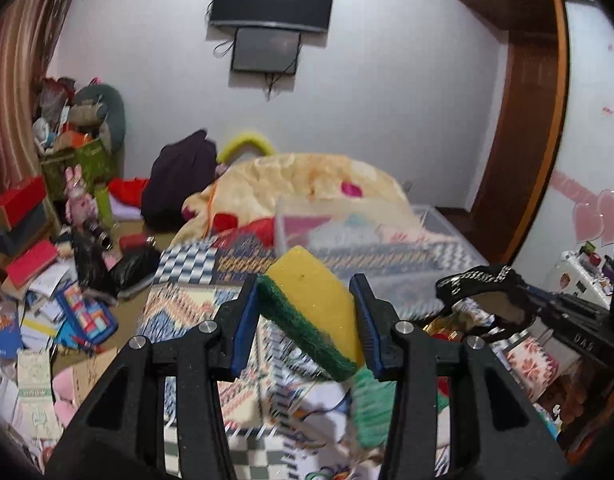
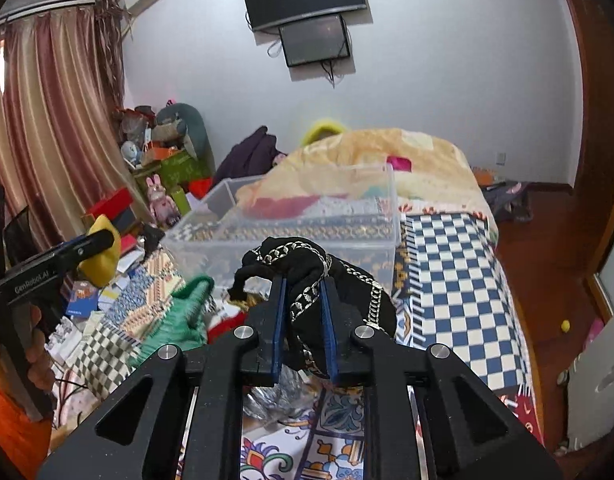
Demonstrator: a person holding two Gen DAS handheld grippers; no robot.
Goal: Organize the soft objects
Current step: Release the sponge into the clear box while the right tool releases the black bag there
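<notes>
the left gripper (image 1: 305,312) is closed on a yellow foam sponge with a green scouring layer (image 1: 313,304), held tilted and clear of the patterned bedspread (image 1: 187,312). the right gripper (image 2: 305,320) is clamped on a bunched black fabric piece with silver chain trim (image 2: 307,268), which drapes over both pads. both items sit just near of the clear rectangular plastic storage box (image 2: 291,220), which rests on the bed further out, with the sponge to the left of the fabric. a green knitted item (image 2: 179,320) lies on the bedspread between the two tools.

risks, as judged: the sponge is pinched near one corner and may pivot or slip if it is moved quickly. the hanging chain trim may snag on the near wall of the box. releasing either item short of the rim would drop it onto the bed.
</notes>
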